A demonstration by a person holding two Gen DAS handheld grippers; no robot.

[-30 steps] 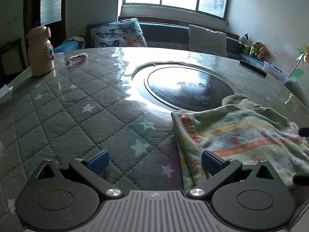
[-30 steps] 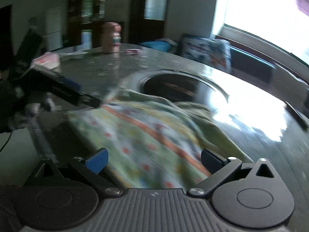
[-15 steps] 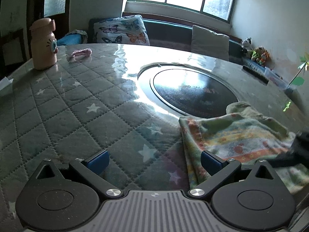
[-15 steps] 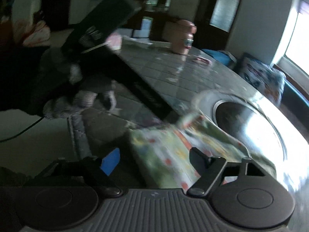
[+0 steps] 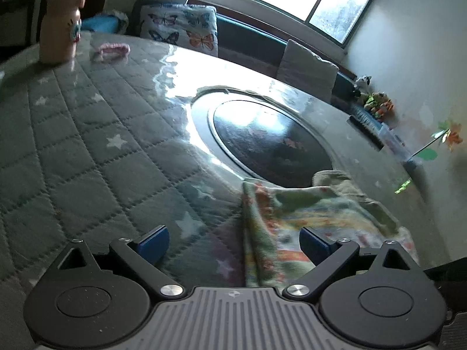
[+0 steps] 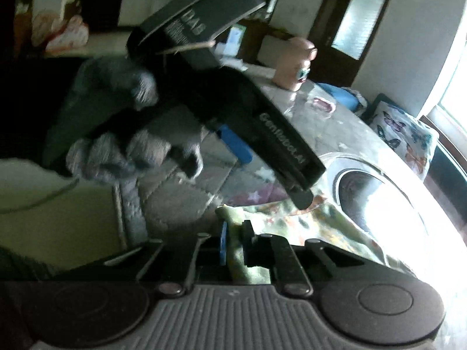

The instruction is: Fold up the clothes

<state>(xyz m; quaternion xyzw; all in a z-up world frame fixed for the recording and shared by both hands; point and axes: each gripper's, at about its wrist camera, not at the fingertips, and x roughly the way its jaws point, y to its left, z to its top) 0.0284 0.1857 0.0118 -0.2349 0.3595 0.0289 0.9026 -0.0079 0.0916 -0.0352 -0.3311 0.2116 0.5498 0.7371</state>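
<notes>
A floral green garment [image 5: 306, 213] lies on the quilted star table cover [image 5: 73, 145], just in front of the dark round inset [image 5: 268, 143]. My left gripper [image 5: 233, 245] is open, with the garment's left edge between its blue pads, which do not touch it. In the right wrist view my right gripper [image 6: 235, 242] is closing its jaws onto a corner of the garment [image 6: 321, 224], and the pads pinch the fabric. The left gripper [image 6: 270, 172] hangs over the cloth's far edge there, held by a gloved hand [image 6: 131, 140].
A pink bottle [image 5: 59, 26] and a pink hair band [image 5: 112, 51] sit at the table's far left. Behind the table are a butterfly cushion [image 5: 181, 27] and a bench under the window. Toys [image 5: 376, 102] line the right wall. The table's near edge [image 6: 128, 210] is close to the right gripper.
My right gripper swung left to the garment's near corner and shut on it. The left gripper rolled slightly and stayed open over the left edge.
</notes>
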